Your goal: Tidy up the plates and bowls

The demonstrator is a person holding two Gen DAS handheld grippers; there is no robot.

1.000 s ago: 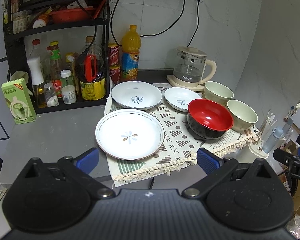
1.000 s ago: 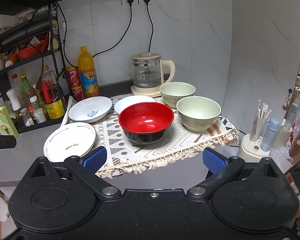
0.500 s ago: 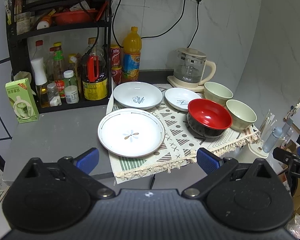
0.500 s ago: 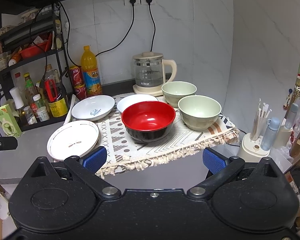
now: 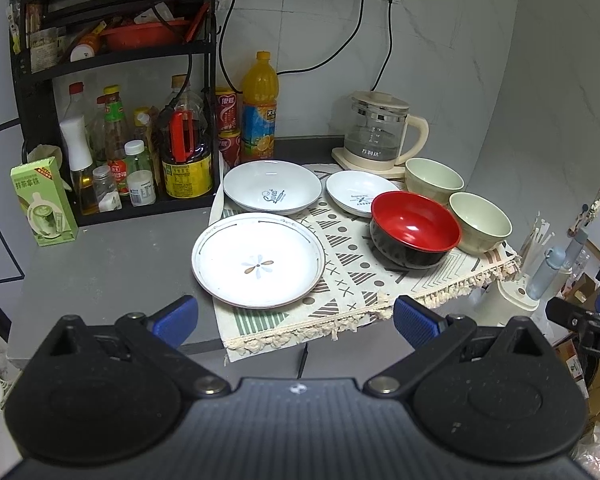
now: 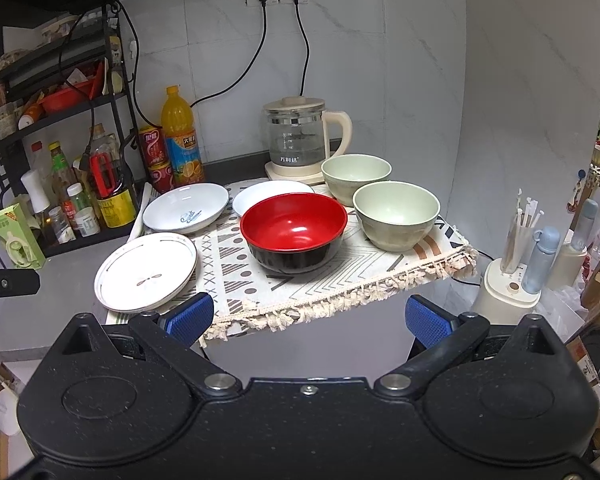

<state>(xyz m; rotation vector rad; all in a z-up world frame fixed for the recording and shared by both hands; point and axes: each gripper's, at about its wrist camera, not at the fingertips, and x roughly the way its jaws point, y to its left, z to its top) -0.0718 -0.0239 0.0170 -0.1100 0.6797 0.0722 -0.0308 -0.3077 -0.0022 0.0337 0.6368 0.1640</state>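
Meanwhile both grippers had drawn back slightly, the left gripper point(image 5: 295, 316) and right gripper point(image 6: 308, 318) spread apart and empty; plates point(image 5: 258, 259) and bowls point(image 6: 294, 232) sat untouched on the cloth point(image 6: 340, 276); sorting hadn't begun.

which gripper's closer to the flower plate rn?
Left. The left gripper hangs open just in front of the flower plate, almost centered on it. The right gripper faces the red bowl, with the plate off to its left.
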